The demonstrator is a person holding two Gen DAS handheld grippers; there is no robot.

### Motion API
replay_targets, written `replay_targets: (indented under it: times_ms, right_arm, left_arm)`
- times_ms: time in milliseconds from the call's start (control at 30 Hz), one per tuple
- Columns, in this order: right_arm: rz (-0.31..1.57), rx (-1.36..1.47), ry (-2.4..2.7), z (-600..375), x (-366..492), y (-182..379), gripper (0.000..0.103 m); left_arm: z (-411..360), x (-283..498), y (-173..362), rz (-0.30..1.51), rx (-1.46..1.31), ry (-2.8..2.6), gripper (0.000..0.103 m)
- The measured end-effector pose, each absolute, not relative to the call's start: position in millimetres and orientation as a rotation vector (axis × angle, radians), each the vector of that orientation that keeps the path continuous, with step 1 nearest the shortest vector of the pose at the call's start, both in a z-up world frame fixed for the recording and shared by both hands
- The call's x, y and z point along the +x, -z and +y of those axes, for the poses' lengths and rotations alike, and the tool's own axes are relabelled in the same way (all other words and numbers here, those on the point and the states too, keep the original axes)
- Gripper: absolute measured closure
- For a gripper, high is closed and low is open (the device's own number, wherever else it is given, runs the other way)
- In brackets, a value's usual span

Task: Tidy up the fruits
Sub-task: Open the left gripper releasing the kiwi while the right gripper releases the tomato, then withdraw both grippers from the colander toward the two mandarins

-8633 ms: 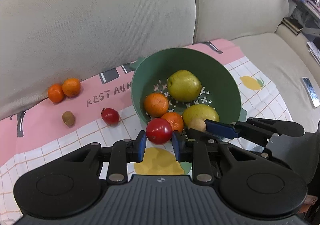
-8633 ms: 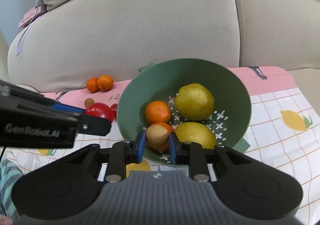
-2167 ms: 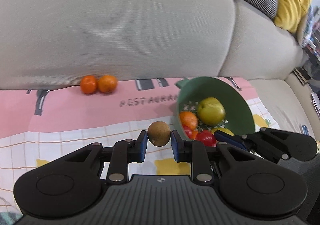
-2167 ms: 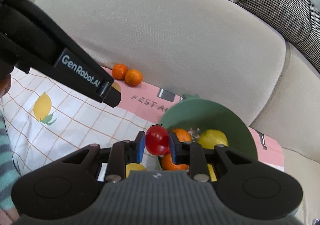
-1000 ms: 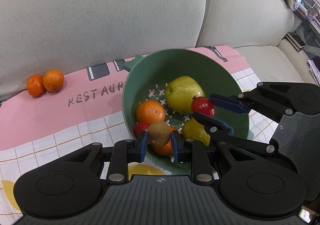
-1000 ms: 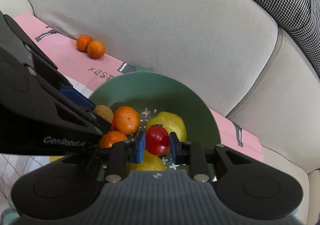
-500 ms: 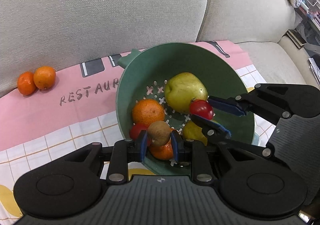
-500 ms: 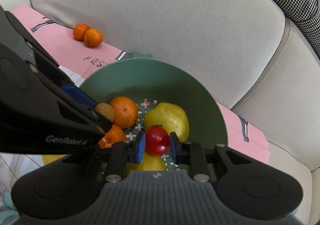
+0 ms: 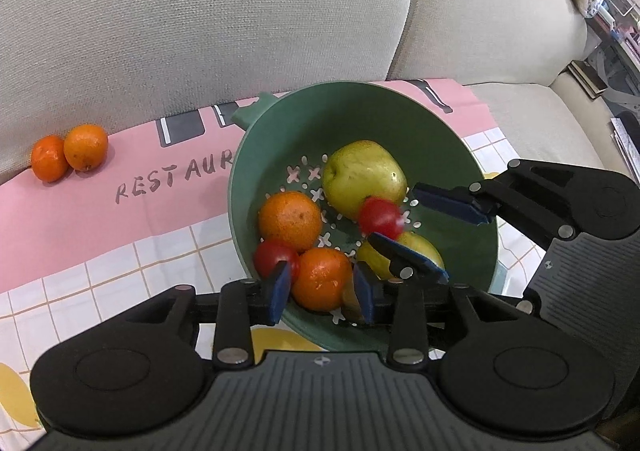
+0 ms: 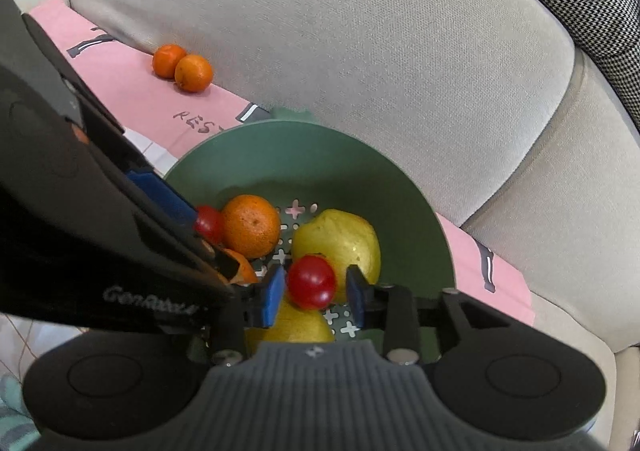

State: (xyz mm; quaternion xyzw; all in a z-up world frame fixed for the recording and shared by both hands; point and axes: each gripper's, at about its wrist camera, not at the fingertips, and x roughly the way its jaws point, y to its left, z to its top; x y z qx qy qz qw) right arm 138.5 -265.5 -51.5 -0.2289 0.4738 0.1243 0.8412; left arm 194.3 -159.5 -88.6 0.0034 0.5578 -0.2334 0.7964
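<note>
A green colander bowl [image 9: 472, 171] sits on the patterned cloth and holds two pears, two oranges and a red tomato [image 9: 274, 258]. My left gripper [image 9: 322, 291] is open over the bowl's near rim, and a brown kiwi [image 9: 351, 303] lies just inside its right finger. My right gripper [image 10: 316, 293] is open above the bowl [image 10: 400, 187], with a second red tomato [image 10: 311, 282] blurred between its blue pads. That tomato [image 9: 379, 215] also shows in the left wrist view, next to the upper pear [image 9: 362, 177].
Two small oranges [image 9: 68, 157] lie on the pink band of the cloth against the sofa back; they also show in the right wrist view [image 10: 183, 67]. The beige sofa back [image 9: 200, 11] rises right behind the bowl. Books and clutter [image 9: 592, 79] stand at the far right.
Both grippers have opened. The left one has let go of the kiwi, which now lies low in the bowl. The right one has released the red tomato, which is dropping.
</note>
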Motion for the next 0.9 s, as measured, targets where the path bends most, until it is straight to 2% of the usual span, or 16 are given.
replay_targets:
  times_ms: [200, 333, 433, 567, 900]
  right_arm:
    - [0.992, -0.472, -0.262, -263.3, 135.1, 41.6, 0.063]
    - [0.970, -0.462, -0.256, -259.6, 132.9, 31.0, 0.054]
    - [0.952, -0.455, -0.248, -255.6, 130.3, 23.1, 0.051]
    - [0.930, -0.427, -0.238, -249.8, 126.2, 12.8, 0.043]
    - [0.932, -0.267, -0.271, -226.7, 120.2, -4.5, 0.039]
  left_arm:
    - [-151.4, 188.0, 71.7, 1.165, -0.016, 0.498, 0.050]
    - [-142.0, 183.6, 59.5, 1.135, -0.037, 0.490, 0.050]
    - [-132.3, 180.9, 51.6, 1.111, -0.057, 0.474, 0.049]
    - [-114.5, 177.8, 41.8, 1.085, -0.113, 0.447, 0.049]
    - [-62.3, 177.7, 23.6, 1.018, -0.212, 0.339, 0.049]
